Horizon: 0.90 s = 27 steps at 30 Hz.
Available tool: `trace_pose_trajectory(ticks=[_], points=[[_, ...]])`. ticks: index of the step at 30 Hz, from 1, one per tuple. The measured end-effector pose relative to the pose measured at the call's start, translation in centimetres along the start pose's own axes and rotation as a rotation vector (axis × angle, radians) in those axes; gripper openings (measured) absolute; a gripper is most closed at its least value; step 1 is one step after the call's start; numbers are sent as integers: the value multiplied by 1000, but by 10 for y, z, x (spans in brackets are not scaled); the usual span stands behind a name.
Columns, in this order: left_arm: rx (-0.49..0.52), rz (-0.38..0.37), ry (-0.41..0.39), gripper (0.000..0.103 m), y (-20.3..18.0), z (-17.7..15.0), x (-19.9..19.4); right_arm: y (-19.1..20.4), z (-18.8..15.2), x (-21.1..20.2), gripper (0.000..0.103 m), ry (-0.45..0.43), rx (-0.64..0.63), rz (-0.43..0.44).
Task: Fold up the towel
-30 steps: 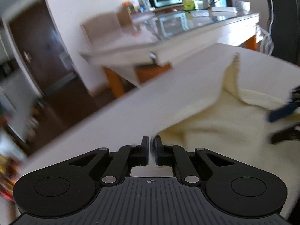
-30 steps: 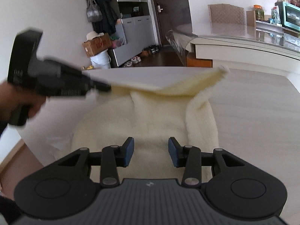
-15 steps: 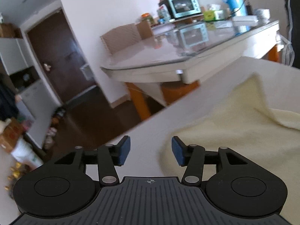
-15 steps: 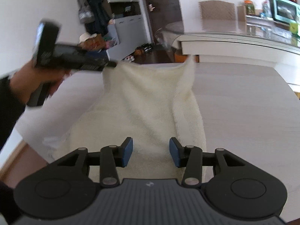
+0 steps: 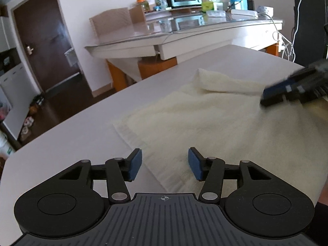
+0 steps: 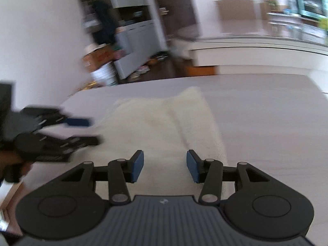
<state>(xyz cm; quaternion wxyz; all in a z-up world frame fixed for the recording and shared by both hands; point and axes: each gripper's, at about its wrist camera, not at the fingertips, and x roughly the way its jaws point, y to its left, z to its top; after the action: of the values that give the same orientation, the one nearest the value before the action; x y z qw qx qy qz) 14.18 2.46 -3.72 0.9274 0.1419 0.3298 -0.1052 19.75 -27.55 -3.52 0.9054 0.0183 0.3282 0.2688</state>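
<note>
Left gripper (image 5: 165,161): jaws have just been opening, now apart, nothing gripped, above the towel's near-left corner. Right gripper (image 6: 165,165): jaws likewise opening, apart, empty, over the towel (image 5: 205,119). Towel lies on the table (image 5: 86,123), flat, a fold ridge along its far-right side.
</note>
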Motion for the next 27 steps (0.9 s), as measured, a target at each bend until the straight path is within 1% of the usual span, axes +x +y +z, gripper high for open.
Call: trace_pose_trajectory(ticks=[1,2,4,7,9,11,14,15,16,19,20,21,22,23,24,27], points=[[-3,2,0,56,0,-1,-1,-7,2,-3,53,-22,5,-57],[-5,4,1,57,0,-1,0,-13,5,-7,58,-41,25,-103],[-7,13,0,59,0,-1,0,-15,9,-10,60,-61,20,-108],[0,30,0,59,-4,0,1,-2,15,-6,59,-73,-48,-43],[11,36,2,59,-7,1,0,11,18,7,53,-37,-116,24],[15,32,8,59,-8,2,-2,24,21,21,53,-1,-181,91],[11,24,8,59,-8,2,-2,22,26,44,52,64,-146,144],[10,21,7,59,-7,1,-1,20,27,47,52,69,-133,145],[8,19,7,59,-7,1,-1,14,31,50,52,57,-112,136],[5,15,3,60,-5,0,-1,-9,40,52,53,13,-88,-39],[2,16,1,63,-4,-1,-1,-9,38,51,54,-1,-98,-91],[-2,18,-1,66,-3,-2,-1,-12,38,51,58,-11,-103,-133],[-7,20,-2,67,-2,-2,-1,-17,38,50,59,-20,-101,-194],[-11,21,-3,69,-1,-3,0,-24,36,47,59,-24,-91,-225],[-16,22,-4,72,0,-3,0,-25,36,47,59,-25,-84,-229],[-21,24,-4,73,1,-3,0,-28,26,28,59,-47,-52,-219]])
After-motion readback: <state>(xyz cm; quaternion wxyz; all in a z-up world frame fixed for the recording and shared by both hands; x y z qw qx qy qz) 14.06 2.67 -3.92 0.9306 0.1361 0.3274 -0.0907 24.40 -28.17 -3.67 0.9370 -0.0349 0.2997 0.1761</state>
